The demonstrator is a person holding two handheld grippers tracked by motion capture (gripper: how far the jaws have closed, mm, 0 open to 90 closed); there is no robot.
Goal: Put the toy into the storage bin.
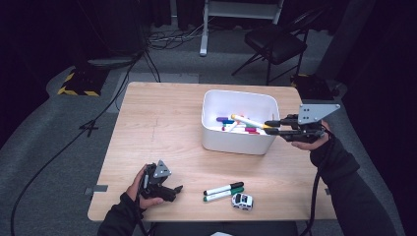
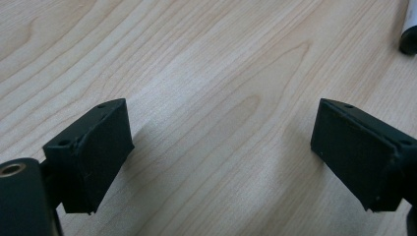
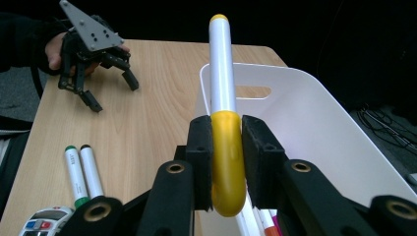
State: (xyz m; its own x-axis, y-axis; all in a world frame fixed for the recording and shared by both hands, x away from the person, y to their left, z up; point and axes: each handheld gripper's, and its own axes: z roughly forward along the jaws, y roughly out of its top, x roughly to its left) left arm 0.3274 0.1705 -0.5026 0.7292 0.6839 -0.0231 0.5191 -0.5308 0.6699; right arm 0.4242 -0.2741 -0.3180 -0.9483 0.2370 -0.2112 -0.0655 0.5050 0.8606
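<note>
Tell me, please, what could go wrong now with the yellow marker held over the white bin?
1. The right tongs grip the yellow marker only by its cap, so the body might pull loose and fall.
2. The marker hangs near the white bin wall; a drop could land outside.
3. On the table, the toy car lies beside two markers and may get knocked.

yellow-capped marker [image 3: 223, 98] | white barrel, yellow cap | roughly level | above white bin [image 1: 211, 135]
</note>
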